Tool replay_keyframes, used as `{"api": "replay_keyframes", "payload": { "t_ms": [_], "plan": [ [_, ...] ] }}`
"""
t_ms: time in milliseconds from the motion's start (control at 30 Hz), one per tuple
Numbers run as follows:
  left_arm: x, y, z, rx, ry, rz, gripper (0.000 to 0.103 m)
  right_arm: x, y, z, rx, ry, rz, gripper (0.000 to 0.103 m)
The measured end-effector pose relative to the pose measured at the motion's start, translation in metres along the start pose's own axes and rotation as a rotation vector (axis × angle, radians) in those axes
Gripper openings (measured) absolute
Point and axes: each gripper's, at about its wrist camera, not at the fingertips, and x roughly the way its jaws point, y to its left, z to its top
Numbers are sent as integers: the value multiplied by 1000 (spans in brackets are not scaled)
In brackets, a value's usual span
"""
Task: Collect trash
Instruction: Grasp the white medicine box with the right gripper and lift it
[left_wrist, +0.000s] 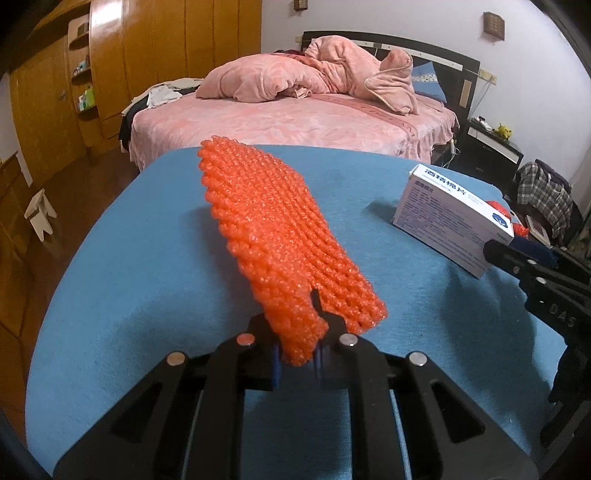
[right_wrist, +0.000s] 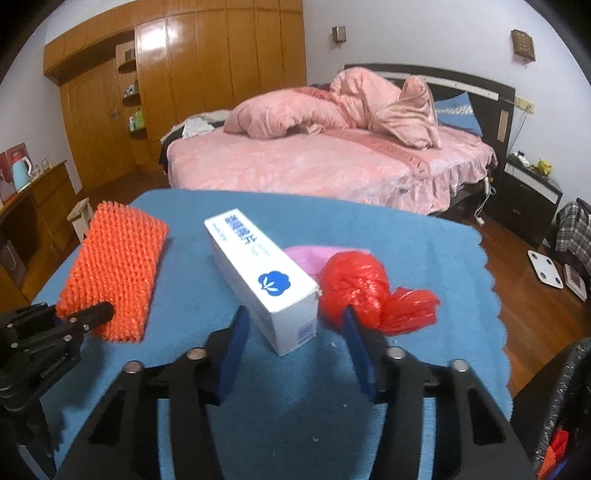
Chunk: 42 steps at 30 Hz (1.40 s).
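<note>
Only the right wrist view shows the red bag (right_wrist: 354, 288) beside the box (right_wrist: 264, 280)

Orange foam net (left_wrist: 273, 236): flat ribbed sleeve, near end raised off the blue bench (left_wrist: 147, 258), far end pointing toward the bed | white box (right_wrist: 258, 273): blue print, lying lengthwise mid-bench | red plastic bag (right_wrist: 354, 284): knotted, crumpled, just right of the box | pink sheet (right_wrist: 306, 256): flat behind the bag
</note>
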Motion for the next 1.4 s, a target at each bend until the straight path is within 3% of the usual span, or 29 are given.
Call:
{"api": "replay_keyframes", "payload": {
  "t_ms": [100,233,333,500,567,667,767,833,933,1233,1400],
  "plan": [
    [0,0,0,-4,-1,1,12,-3,4,-2,12,11,31,23],
    [-1,2,-1,-11,-6,3,12,-11,14,-7,31,19,91,23],
    [-1,5,-1,-20,-7,1,12,-10,19,-7,15,17,69,25],
    [1,7,-1,-27,4,-1,12,-11,8,1,33,-12,18,53],
    [1,7,-1,-24,5,-1,12,-6,6,6,24,-10,18,55],
    [2,8,-1,-31,6,-4,12,2,4,11,30,8,47,54],
    [3,11,0,-43,7,-11,12,7,9,8,17,38,83,40],
    [3,12,0,-47,8,-14,12,4,13,4,19,37,107,37],
    [3,14,-1,-52,7,-17,12,0,21,1,28,35,129,36],
    [3,13,-1,-51,7,-18,12,25,30,1,8,82,62,42],
    [3,12,-2,-43,8,-14,12,35,34,-1,-8,126,55,35]
  ]
}}
